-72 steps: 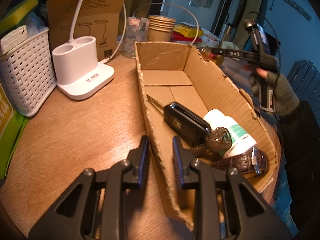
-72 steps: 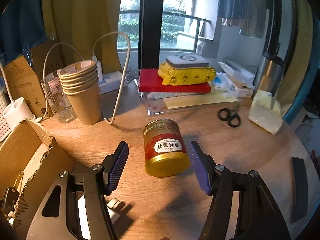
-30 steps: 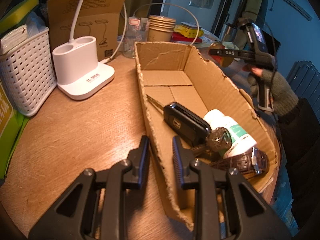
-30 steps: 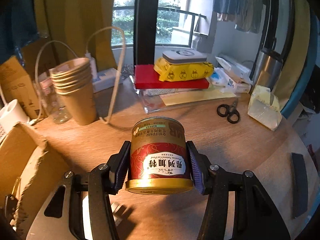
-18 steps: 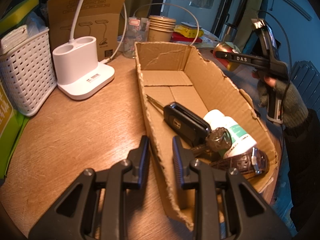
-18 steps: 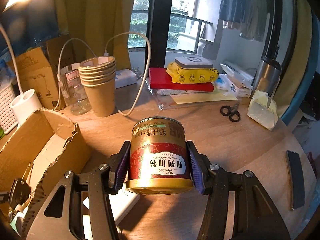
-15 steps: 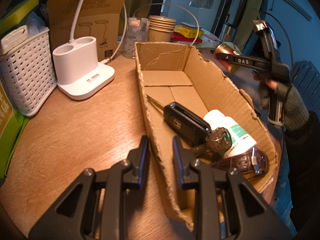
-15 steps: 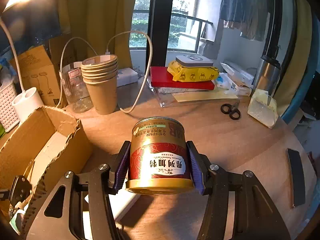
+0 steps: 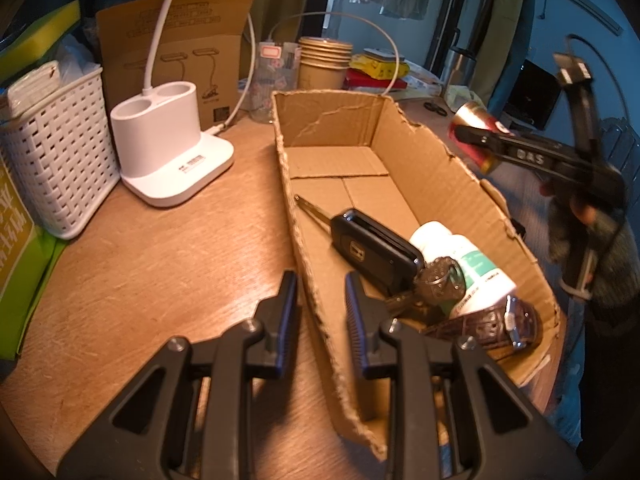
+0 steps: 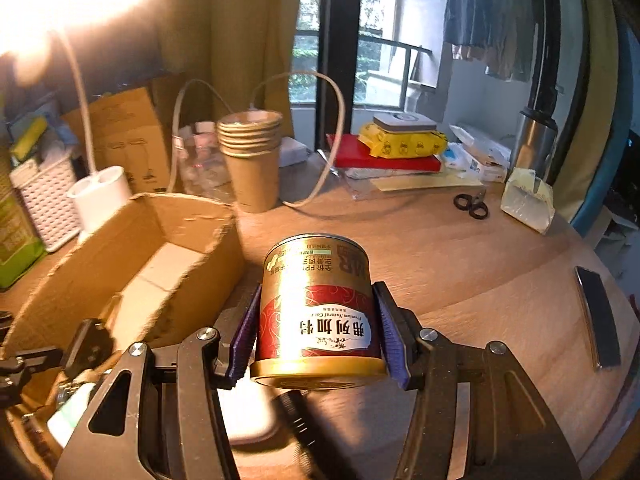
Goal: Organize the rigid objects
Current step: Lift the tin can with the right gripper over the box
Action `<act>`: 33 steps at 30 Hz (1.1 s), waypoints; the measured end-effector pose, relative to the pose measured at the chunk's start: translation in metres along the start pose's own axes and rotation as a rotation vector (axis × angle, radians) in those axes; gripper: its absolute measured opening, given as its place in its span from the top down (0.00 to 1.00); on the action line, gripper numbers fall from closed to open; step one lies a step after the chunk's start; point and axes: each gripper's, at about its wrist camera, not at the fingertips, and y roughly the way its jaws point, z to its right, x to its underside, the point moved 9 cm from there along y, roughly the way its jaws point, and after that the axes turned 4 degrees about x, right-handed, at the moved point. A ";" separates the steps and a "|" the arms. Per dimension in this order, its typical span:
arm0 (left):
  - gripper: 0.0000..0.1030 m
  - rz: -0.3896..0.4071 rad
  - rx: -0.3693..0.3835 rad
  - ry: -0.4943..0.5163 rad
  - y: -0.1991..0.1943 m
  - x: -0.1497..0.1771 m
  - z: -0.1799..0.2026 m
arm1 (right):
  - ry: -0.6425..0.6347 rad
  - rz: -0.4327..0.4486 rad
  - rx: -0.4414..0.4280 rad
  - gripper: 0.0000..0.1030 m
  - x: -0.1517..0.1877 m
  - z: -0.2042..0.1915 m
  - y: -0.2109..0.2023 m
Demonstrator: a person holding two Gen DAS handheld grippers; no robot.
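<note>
- my right gripper (image 10: 316, 332) is clamped on the gold and red can (image 10: 316, 308), one pad pressed to each side of it; the can is lifted clear of the wooden surface (image 10: 460, 264).
- in the left wrist view the can (image 9: 474, 134) hangs just beyond the far right wall of the cardboard box (image 9: 440, 184), outside it and above its rim.
- my left gripper (image 9: 320, 312) straddles the box's near left wall, one finger outside and one inside; the jaws stand only a little apart, and i cannot tell whether they pinch the cardboard.
- inside the box, at the near end, lie a black car key (image 9: 374, 250), a white bottle with a green label (image 9: 468, 276) and a brown strap watch (image 9: 492, 326), all bunched together and touching.
- the far half of the box floor is bare cardboard.
- on the surface left of the box stand a white lamp base (image 9: 172, 156) and a white woven basket (image 9: 52, 152); a stack of paper cups (image 10: 250, 156) stands behind the box.
</note>
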 end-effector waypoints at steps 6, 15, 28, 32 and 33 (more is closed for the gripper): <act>0.75 0.001 -0.001 0.002 -0.001 0.000 0.000 | -0.040 0.042 -0.025 0.45 -0.004 -0.025 -0.025; 0.75 0.003 -0.004 0.003 -0.001 0.000 0.000 | -0.075 0.086 -0.070 0.45 -0.013 -0.054 -0.047; 0.75 0.004 -0.005 0.004 -0.002 0.000 -0.001 | -0.171 0.093 -0.156 0.45 -0.020 -0.109 -0.049; 0.75 0.003 -0.004 0.003 -0.002 0.000 0.000 | -0.204 0.072 -0.174 0.45 -0.016 -0.121 -0.040; 0.75 0.003 -0.004 0.003 -0.002 0.000 0.000 | -0.211 0.062 -0.181 0.45 -0.015 -0.123 -0.036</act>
